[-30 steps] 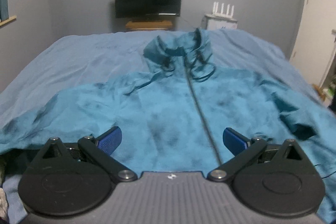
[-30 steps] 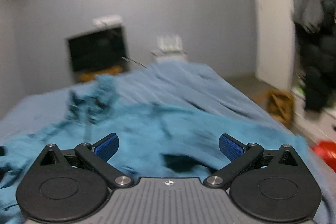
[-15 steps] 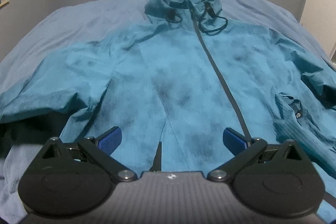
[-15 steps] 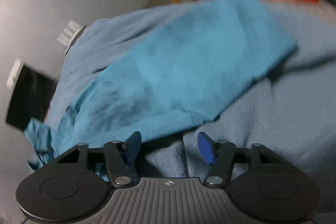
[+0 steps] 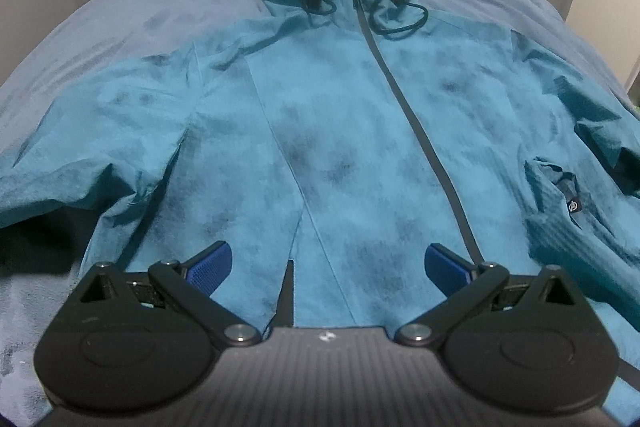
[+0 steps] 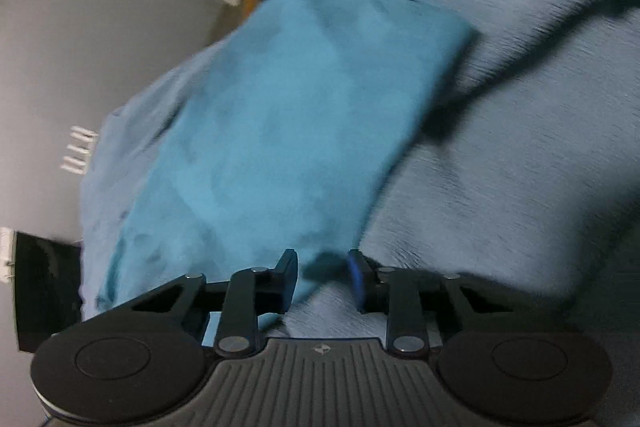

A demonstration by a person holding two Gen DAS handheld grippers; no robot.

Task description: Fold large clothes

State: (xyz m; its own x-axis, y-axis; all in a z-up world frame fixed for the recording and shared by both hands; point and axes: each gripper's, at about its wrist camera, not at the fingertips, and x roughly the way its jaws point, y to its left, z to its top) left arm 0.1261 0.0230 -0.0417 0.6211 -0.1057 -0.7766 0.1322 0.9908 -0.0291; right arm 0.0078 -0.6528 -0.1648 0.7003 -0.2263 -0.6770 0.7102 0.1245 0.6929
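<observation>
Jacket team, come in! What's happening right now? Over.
Left gripper open over jacket hem. Right gripper closing, jacket edge between its jaws. Jacket zipped, flat on bed. Nothing in the way.

Right wrist view is pretty smeared, so the teal jacket sleeve [image 6: 292, 131] is just a soft blob with no seams or cuff to make out. The right gripper [image 6: 323, 277] has its jaws closing around the sleeve edge, but can't tell if the pads are pressing yet. In the left view both sleeve ends of the jacket [image 5: 340, 131] run off the frame.
</observation>
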